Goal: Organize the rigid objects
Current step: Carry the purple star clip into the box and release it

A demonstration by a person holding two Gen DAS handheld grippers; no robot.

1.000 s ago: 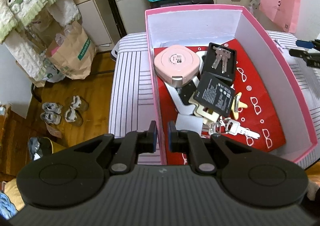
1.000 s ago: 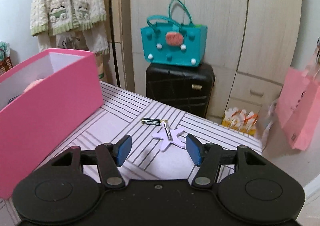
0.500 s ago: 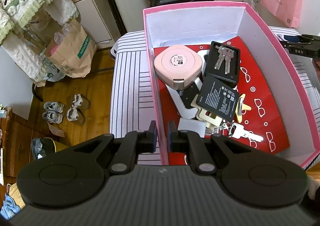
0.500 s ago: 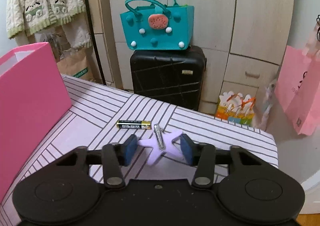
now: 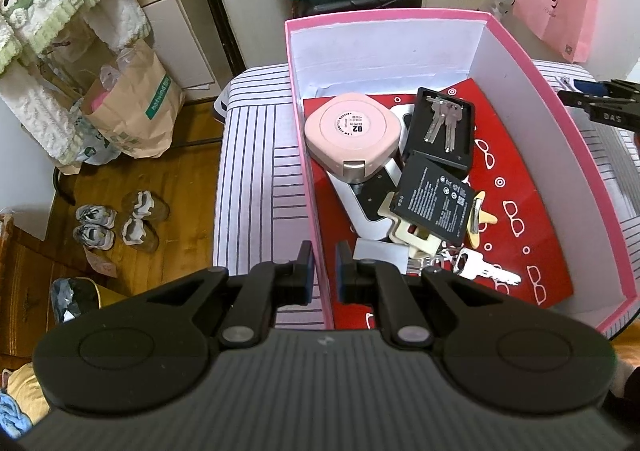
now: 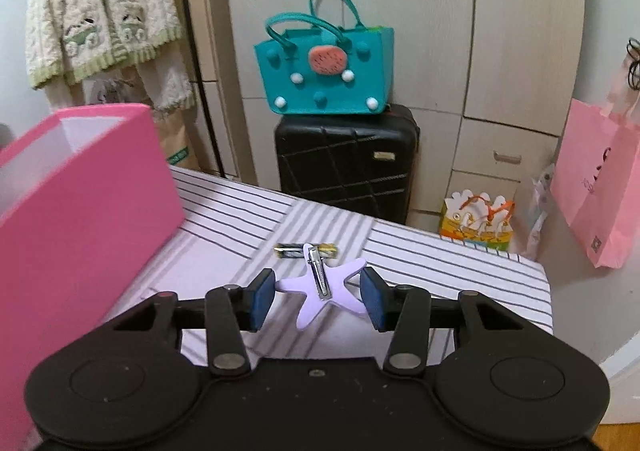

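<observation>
While the left gripper (image 5: 322, 267) pinches the pink box (image 5: 311, 187) wall, the right gripper (image 6: 316, 299) clamps the lilac starfish hair clip (image 6: 323, 287) by two arm tips; lift gently, keeping it level. Carry it over the rim before releasing; that hold looks slip-prone.

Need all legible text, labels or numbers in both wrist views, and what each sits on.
"02": round label on the pink case; the ring text around it is too small.
"DAS": right claw.
Black battery: print too small.
Brown paper bag: green strip lettering blurred.
AA battery: unreadable.

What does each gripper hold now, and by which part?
The left gripper pinches the pink box by its near wall. The right gripper holds the star clip by two arm tips.
</observation>
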